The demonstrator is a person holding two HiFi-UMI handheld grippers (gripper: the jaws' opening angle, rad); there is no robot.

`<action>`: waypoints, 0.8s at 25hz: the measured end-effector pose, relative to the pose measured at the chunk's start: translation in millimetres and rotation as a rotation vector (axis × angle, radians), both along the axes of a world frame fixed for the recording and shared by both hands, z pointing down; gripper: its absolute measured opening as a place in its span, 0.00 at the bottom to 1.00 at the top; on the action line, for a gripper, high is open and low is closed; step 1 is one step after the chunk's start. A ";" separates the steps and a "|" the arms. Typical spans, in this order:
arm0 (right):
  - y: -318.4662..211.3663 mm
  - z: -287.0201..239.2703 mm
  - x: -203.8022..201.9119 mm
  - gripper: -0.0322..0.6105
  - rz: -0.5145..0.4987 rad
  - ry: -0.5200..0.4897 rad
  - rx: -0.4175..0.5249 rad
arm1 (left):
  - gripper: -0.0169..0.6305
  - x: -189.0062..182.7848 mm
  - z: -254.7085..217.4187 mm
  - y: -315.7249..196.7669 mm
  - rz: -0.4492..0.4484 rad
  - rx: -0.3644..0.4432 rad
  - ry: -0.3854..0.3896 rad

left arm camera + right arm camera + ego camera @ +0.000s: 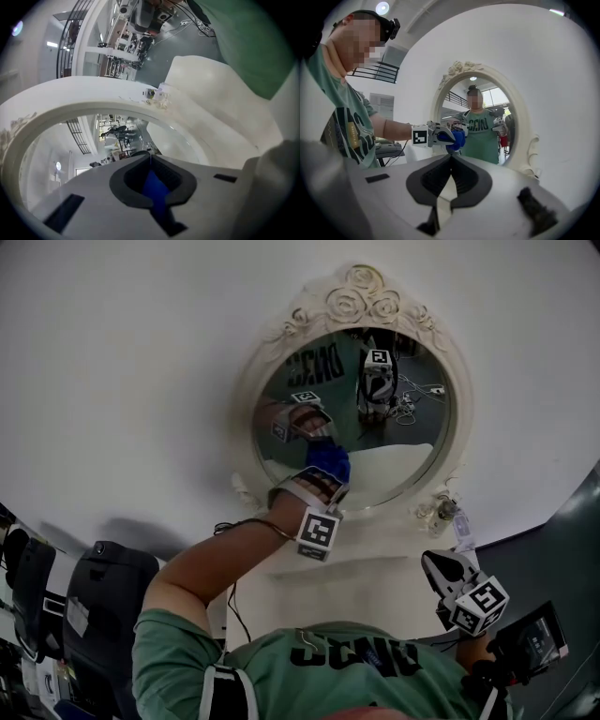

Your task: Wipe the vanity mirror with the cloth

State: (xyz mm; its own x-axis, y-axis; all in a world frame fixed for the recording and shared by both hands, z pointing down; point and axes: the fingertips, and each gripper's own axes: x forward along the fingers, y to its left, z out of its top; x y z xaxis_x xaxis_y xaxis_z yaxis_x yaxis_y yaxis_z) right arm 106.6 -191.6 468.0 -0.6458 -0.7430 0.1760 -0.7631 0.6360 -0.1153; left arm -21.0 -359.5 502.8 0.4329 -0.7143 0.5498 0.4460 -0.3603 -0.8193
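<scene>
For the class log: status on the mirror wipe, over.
Left gripper shut on cloth, low on mirror. Right gripper shut, empty, held back. Path clear.

The left tool (151, 159) has its jaws pinched together on a fold of blue cloth (154, 190), right up against the vanity mirror (93, 140). The mirror's white frame (70, 96) arcs overhead, the glass reflecting a bright room, and a green shirt (248, 42) fills the upper right corner.

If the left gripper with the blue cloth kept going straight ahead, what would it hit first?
The mirror glass, right ahead of the left gripper and its cloth; probably nearly touching.
</scene>
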 end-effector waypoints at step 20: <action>-4.4 4.0 -18.2 0.07 0.037 -0.007 -0.008 | 0.05 -61.1 67.5 -40.6 -0.134 -0.060 -0.093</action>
State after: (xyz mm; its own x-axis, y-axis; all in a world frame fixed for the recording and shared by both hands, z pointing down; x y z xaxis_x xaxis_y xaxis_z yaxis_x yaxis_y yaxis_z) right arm 88.4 -195.9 472.0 -0.6191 -0.7649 0.1778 -0.7852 0.6062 -0.1261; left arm -82.1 -400.1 570.4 0.2815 -0.7268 0.6265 0.4635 -0.4687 -0.7520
